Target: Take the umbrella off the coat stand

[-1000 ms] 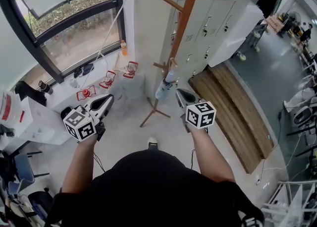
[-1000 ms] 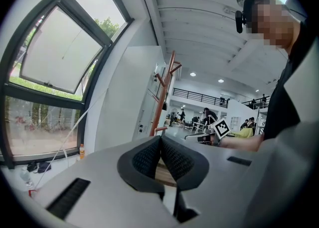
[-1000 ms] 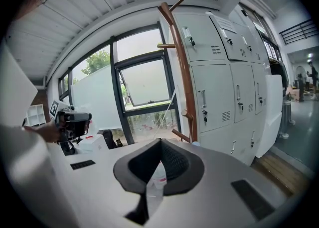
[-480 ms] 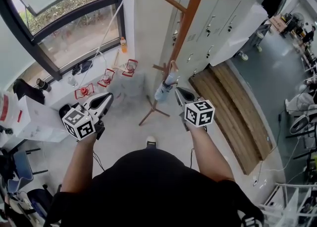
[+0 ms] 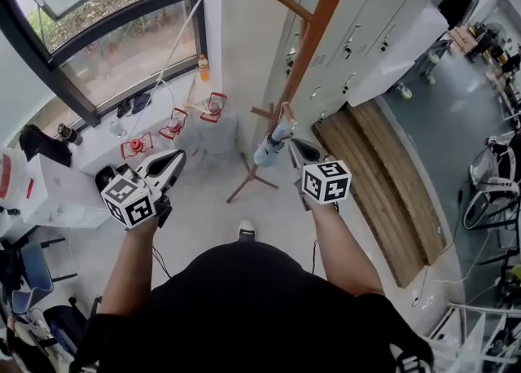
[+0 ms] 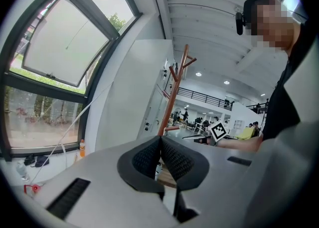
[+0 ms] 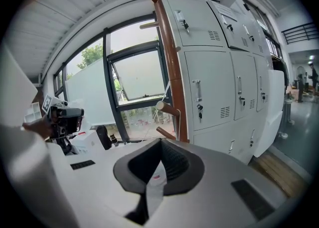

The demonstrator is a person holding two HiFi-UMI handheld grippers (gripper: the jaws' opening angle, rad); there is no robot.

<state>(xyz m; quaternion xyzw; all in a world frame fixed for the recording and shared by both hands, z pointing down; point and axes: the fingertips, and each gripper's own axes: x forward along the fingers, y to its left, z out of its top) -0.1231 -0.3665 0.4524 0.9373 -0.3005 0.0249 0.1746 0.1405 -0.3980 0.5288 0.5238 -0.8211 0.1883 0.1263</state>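
Compact folded umbrella (image 5: 270, 146), pale blue-white, hanging tilted by thin loop from low peg of brown wooden coat stand (image 5: 308, 41), above floor. Left tongs (image 5: 177, 156) pressing together, gripping nothing, well apart from umbrella. Right tongs (image 5: 293, 146) likewise together, gripping nothing, hovering just beside umbrella.

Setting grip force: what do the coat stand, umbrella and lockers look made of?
Coat stand: reddish-brown wood with a smooth varnish; the cut peg ends are paler.
Umbrella: folded pale fabric, probably nylon; too small to be sure.
Lockers: light grey painted sheet metal, going by the vent slots and key locks.
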